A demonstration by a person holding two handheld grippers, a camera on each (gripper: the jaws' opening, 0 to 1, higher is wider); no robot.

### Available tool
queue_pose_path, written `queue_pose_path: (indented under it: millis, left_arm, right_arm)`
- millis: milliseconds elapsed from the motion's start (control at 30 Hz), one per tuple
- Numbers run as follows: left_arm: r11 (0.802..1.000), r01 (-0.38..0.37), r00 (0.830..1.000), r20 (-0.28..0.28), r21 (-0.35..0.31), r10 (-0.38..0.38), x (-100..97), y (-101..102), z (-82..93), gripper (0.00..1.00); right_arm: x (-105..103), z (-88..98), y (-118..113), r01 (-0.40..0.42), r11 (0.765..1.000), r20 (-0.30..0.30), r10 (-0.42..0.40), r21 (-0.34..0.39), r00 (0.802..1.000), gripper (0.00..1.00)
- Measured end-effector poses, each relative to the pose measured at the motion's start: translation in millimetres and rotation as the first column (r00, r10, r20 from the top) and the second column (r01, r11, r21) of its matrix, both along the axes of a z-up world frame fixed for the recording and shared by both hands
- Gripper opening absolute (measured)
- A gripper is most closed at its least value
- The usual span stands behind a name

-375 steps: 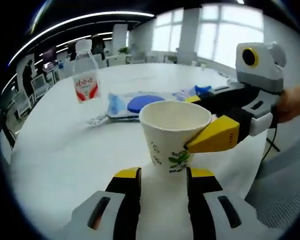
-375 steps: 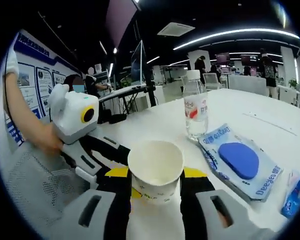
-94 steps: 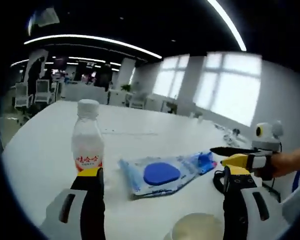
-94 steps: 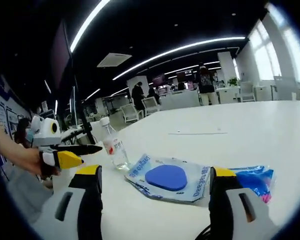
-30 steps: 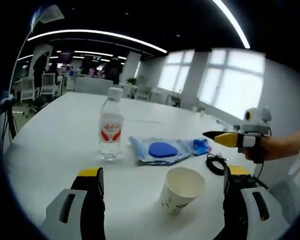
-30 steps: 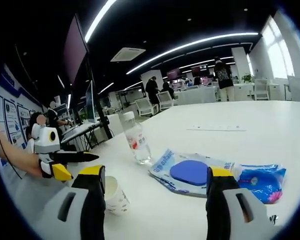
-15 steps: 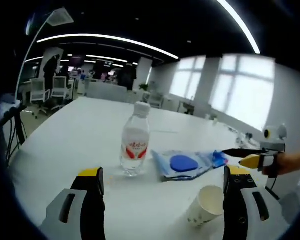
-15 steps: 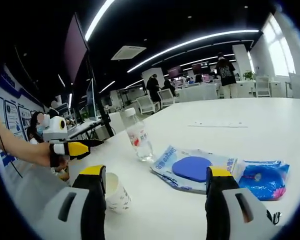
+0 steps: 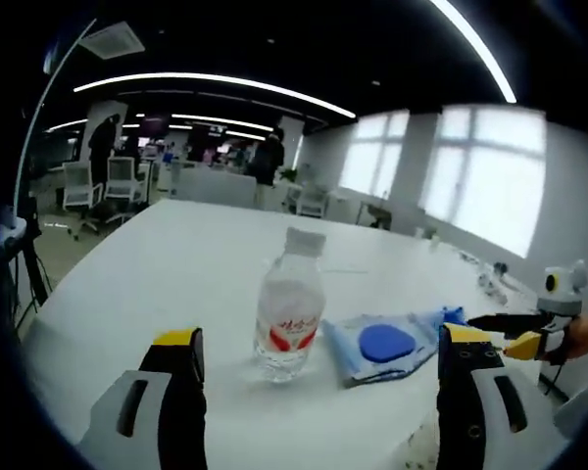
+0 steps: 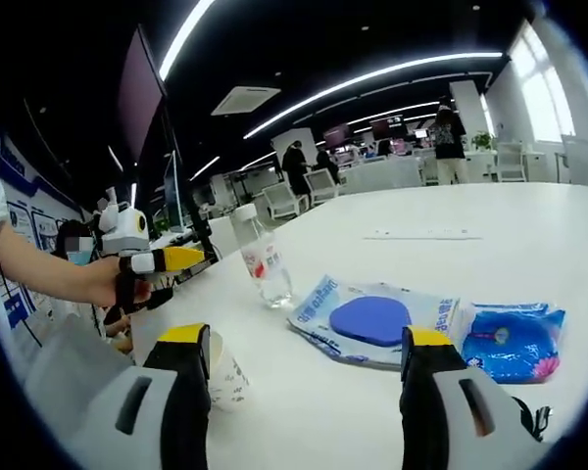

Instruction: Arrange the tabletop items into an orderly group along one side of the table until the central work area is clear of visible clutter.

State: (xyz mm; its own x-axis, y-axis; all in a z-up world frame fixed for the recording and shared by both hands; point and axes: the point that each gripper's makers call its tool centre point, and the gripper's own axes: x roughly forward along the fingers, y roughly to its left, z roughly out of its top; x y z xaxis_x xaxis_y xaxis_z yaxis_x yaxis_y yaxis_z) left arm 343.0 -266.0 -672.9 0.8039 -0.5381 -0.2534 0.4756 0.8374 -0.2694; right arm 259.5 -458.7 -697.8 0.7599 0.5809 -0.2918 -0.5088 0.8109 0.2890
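Note:
A clear water bottle [image 9: 288, 318] with a red label and white cap stands on the white table [image 9: 147, 255], centred ahead of my left gripper [image 9: 318, 338], whose jaws stand wide open and hold nothing. To its right lies a wipes pack with a blue oval lid [image 9: 385, 344]. My right gripper [image 9: 514, 331] comes in from the right edge. In the right gripper view, my right gripper [image 10: 306, 338] is wide open over the wipes pack [image 10: 367, 323], apart from it. The bottle [image 10: 260, 259] stands behind, a paper cup [image 10: 225, 377] sits low left, and a blue packet [image 10: 510, 340] lies right. My left gripper [image 10: 162, 262] is held by a hand.
A black cable [image 10: 536, 418] lies by the blue packet near the table's edge. The table [image 10: 490, 230] stretches far and bare behind the items. Office chairs [image 9: 118, 181] and standing people [image 10: 449, 132] are in the background. A person's arm [image 10: 39, 274] reaches in at left.
The left gripper view has swung so the bottle sits centred and closer, and the cup has left its lower edge. The items lie where they were. Both grippers stay open.

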Motion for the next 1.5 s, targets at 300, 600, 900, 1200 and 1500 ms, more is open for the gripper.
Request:
queue_pose_path:
  millis: [300, 600, 900, 1200, 1500]
  left_arm:
    - [0.999, -0.033, 0.999, 0.022, -0.001, 0.033, 30.0, -7, 8.8, 0.93]
    - [0.998, -0.06, 0.998, 0.031, 0.022, 0.059, 49.8, -12, 8.3, 0.9]
    - [0.997, -0.073, 0.995, 0.064, 0.04, 0.07, 60.2, -17, 14.5, 0.78]
    - [0.997, -0.073, 0.994, 0.09, 0.032, 0.07, 64.5, -19, 24.1, 0.44]
    - [0.993, -0.054, 0.988, 0.149, 0.102, 0.038, 67.4, -18, 28.7, 0.19]
  right_arm:
    - [-2, -9.4, -2, 0.014, 1.0, -0.024, -0.014, 0.007, 1.0, 0.78]
    - [-3, -15.0, -3, 0.021, 1.0, -0.039, -0.02, 0.01, 0.999, 0.77]
    - [-5, -24.4, -9, 0.043, 0.999, -0.069, -0.043, 0.0, 0.997, 0.74]
    - [-7, -25.6, -9, 0.051, 0.999, -0.078, -0.051, 0.003, 0.996, 0.71]
    - [-7, -30.1, -10, 0.048, 0.999, -0.093, -0.047, 0.004, 0.995, 0.64]
